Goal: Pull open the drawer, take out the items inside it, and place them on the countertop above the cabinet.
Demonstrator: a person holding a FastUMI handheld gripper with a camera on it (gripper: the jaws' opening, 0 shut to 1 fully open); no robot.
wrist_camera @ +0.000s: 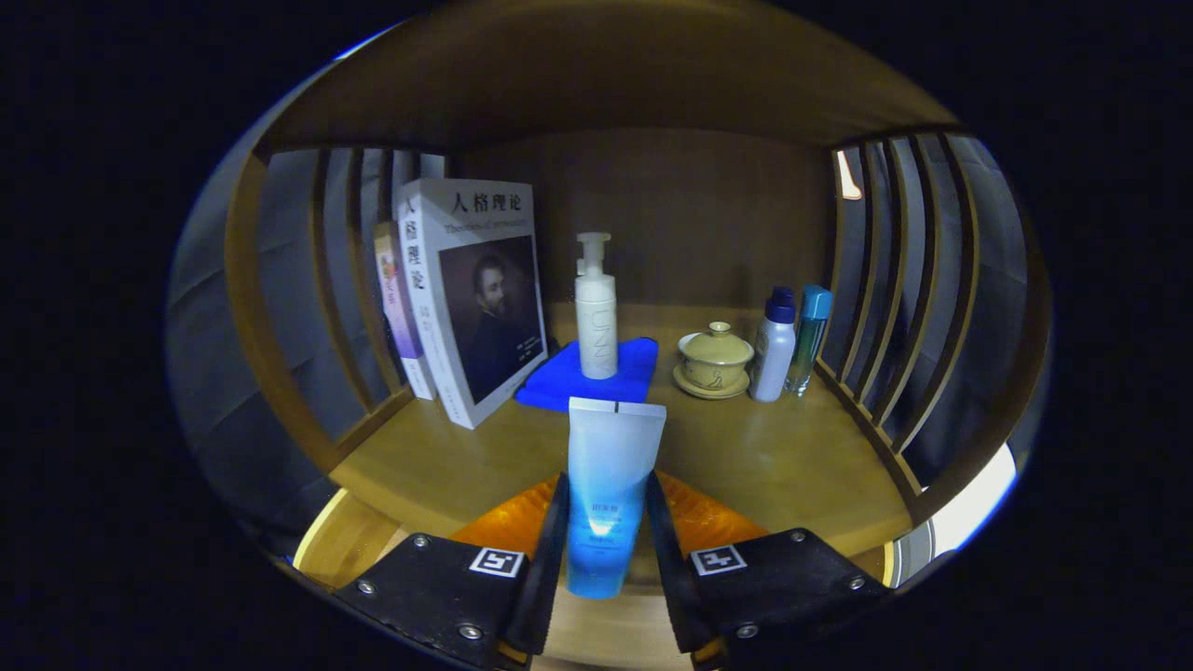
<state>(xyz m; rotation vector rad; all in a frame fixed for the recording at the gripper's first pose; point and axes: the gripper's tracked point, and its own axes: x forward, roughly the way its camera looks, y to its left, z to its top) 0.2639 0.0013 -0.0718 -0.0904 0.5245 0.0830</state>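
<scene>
While the tube (610,485) is standing upright between the two fingers, the gripper (606,550) is clamping it from both sides, with each finger pressing against its lower half. Its long axis is running vertically, the flat crimped end is pointing up, and the bottom end is dropping out of sight between the finger bases, so its cap is not visible. It is being held just above the front edge of the wooden countertop (774,466). Print on the tube is too small to make out. Just beyond the tube, a white pump bottle (596,312) is standing upright on a blue cloth (596,375), which the tube is partly covering. Left of the cloth, two books (461,298) are leaning against the slatted wooden side rail (308,308); the rear book is mostly hidden by the front one. Right of the cloth, a lidded ceramic cup (714,359) is sitting on its saucer, and two small bottles (788,343) are standing together near the right rail. A dark wooden back panel (690,214) is closing off the rear of the countertop, and grey cloth is showing between the slats.
</scene>
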